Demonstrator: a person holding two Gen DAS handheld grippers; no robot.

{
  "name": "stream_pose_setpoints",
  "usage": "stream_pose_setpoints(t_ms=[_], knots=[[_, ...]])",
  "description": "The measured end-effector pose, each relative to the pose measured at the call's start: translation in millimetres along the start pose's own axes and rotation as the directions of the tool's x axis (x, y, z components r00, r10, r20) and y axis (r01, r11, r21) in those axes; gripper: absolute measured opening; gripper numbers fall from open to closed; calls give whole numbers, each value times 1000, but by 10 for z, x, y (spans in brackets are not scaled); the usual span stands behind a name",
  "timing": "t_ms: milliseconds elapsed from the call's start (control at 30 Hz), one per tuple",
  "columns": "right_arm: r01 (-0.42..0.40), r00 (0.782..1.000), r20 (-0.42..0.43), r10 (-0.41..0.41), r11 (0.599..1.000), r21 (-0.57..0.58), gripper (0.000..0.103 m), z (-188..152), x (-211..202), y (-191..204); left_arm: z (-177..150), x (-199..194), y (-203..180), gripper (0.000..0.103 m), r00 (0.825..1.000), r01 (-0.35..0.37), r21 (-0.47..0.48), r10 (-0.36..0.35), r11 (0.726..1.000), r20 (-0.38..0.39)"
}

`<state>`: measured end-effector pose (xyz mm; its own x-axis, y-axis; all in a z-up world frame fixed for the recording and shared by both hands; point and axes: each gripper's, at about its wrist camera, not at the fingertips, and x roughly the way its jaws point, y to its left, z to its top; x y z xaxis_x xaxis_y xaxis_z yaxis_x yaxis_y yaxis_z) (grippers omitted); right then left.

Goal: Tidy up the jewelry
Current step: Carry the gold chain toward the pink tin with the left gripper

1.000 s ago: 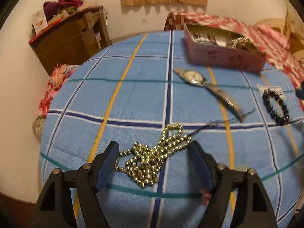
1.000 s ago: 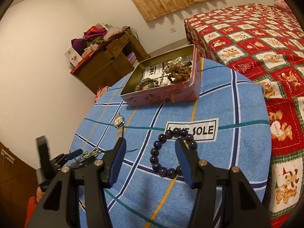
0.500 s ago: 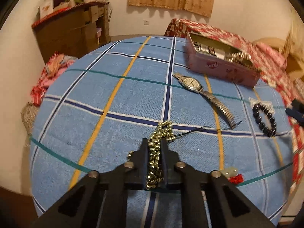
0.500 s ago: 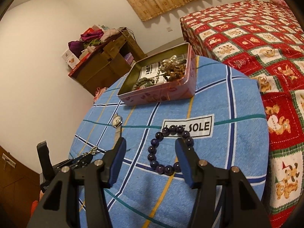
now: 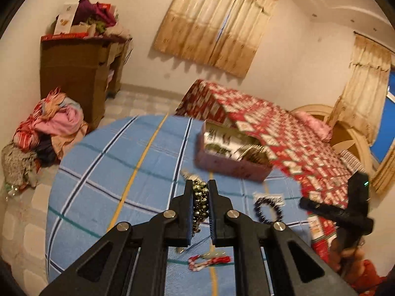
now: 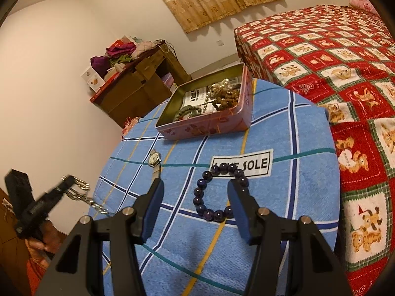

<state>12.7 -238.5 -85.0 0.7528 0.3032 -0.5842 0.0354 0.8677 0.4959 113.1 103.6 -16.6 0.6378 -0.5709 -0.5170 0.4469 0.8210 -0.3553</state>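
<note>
The left claw (image 5: 200, 192) is pinched tight on a gold bead chain (image 5: 199, 204). In the left wrist view the beads are bunched between its 2 fingers, the bundle showing from the tips back toward the hinge. In the right wrist view the same claw (image 6: 65, 185) sits at the far left, clear above the bench (image 6: 308, 185), with loops of the chain (image 6: 84, 193) dangling from its tips and a hand (image 6: 37, 244) gripping the handle below.

On the blue plaid cloth of the bench, a wristwatch (image 6: 155, 159) lies just ahead of the right claw's left finger. Beyond it, an open pink tin (image 6: 205, 127) holds several bracelets and bead strands. A red and white trinket (image 5: 209, 261) lies at the near edge in the left wrist view.

The right claw (image 6: 195, 197) stands about half open, gripping nothing. Its 2 fingers straddle a dark purple bead bracelet (image 6: 219, 192) that lies flat on the cloth, overlapping a white label reading "SOLE". The right finger looks to be touching the ring; I cannot tell for sure. To the right is a bed (image 6: 345, 61) under a red teddy-bear quilt.
</note>
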Motion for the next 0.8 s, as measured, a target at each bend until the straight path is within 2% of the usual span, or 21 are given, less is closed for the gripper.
stream_pose_setpoints(t_ms=[267, 433, 567, 733, 800], knots=[[10, 1000, 1, -10, 999, -35, 58, -36, -5, 76, 186, -136, -145, 9, 996, 72, 25, -73, 997, 41], [35, 999, -7, -35, 998, -50, 58, -61, 29, 41, 236, -184, -182, 9, 996, 68, 38, -70, 997, 54], [87, 996, -16, -89, 991, -97, 58, -87, 76, 34, 247, -184, -216, 9, 996, 61, 52, -64, 997, 59], [123, 987, -89, -138, 981, -151, 61, -183, 290, 17, 268, -186, -242, 9, 995, 68, 56, -71, 996, 67], [127, 984, -100, -144, 978, -164, 68, -192, 352, 24, 286, -199, -247, 9, 994, 71, 57, -75, 996, 74]])
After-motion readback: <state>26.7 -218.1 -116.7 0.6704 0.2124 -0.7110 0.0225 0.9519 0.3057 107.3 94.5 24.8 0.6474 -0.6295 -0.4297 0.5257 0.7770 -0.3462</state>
